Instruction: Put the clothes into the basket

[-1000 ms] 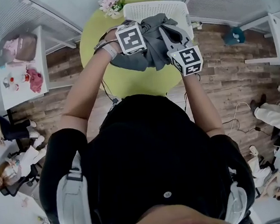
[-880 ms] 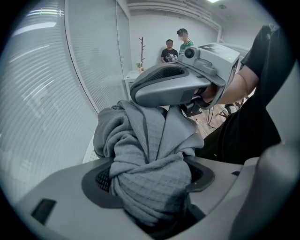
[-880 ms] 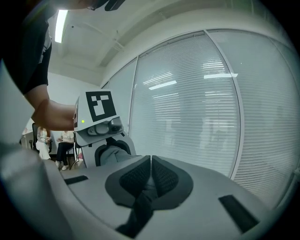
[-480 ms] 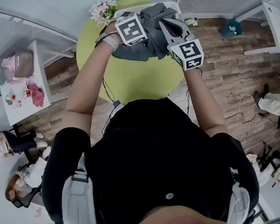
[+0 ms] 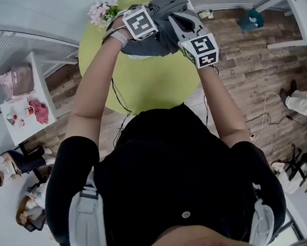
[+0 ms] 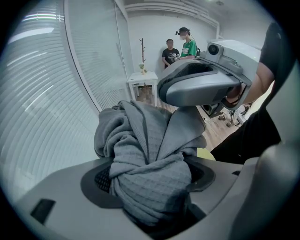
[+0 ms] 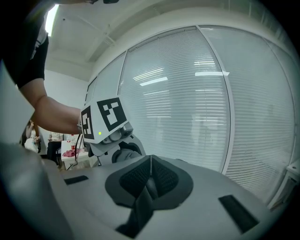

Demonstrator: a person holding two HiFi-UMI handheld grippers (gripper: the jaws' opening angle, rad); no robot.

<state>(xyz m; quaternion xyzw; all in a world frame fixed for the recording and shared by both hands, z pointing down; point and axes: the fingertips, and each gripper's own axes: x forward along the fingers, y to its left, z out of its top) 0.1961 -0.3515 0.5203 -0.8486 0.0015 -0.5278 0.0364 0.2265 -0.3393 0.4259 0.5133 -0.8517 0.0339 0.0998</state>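
**Left claw** [image 6: 150, 187]: clamped on a thick, bunched knot of the grey garment [image 6: 140, 136]. The cloth fills the gap between the pads and rises out of them toward 12 o'clock.

**Right claw** [image 7: 149, 180]: pads closed on a thin fold of the same garment. A dark strip of cloth trails from them toward 6 o'clock.

**Position, head view:** the garment hangs between the two claws at 12 o'clock of the frame, over the far edge of the round yellow-green surface [image 5: 138, 83].
- The left claw grips the garment's 9 o'clock side.
- The right claw grips its 4 o'clock side.
- The claws stand near each other, with the cloth bridging them in loose folds.

I cannot tell whether the garment's underside touches the surface.

**Left gripper view:** the right claw sits at 1 o'clock above the bunch, and a flap of cloth runs up to it.

**Surroundings:** a bunch of pale flowers [image 5: 101, 11] stands at the surface's 11 o'clock rim, just beside the left claw.
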